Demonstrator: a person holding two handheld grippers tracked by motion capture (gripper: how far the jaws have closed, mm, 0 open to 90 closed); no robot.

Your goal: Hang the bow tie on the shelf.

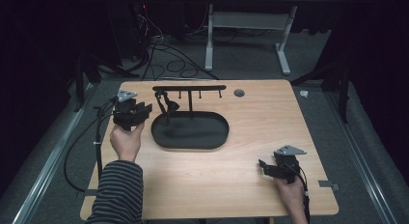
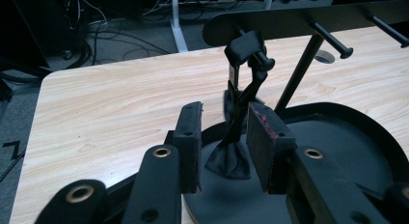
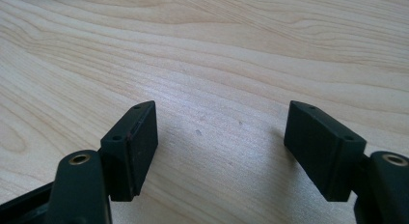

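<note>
A black stand has an oval base (image 1: 190, 145) and a crossbar (image 1: 189, 88) with several pegs. A black strap-like item (image 1: 166, 108) hangs from the leftmost peg, its lower end resting on the base. My left gripper (image 1: 144, 109) is just left of it, held level by a hand in a striped sleeve. In the left gripper view the item (image 2: 243, 96) hangs beyond the gap of my left gripper (image 2: 224, 137); the jaws stand apart and the pads do not touch it. My right gripper (image 1: 264, 167) rests near the table's front right and is wide open over bare wood (image 3: 222, 137).
A round cable hole (image 1: 238, 93) sits in the tabletop behind the stand. The free pegs (image 2: 333, 40) stick out toward the left gripper. Beyond the table's far edge, cables and a white desk frame (image 1: 210, 45) stand on the floor.
</note>
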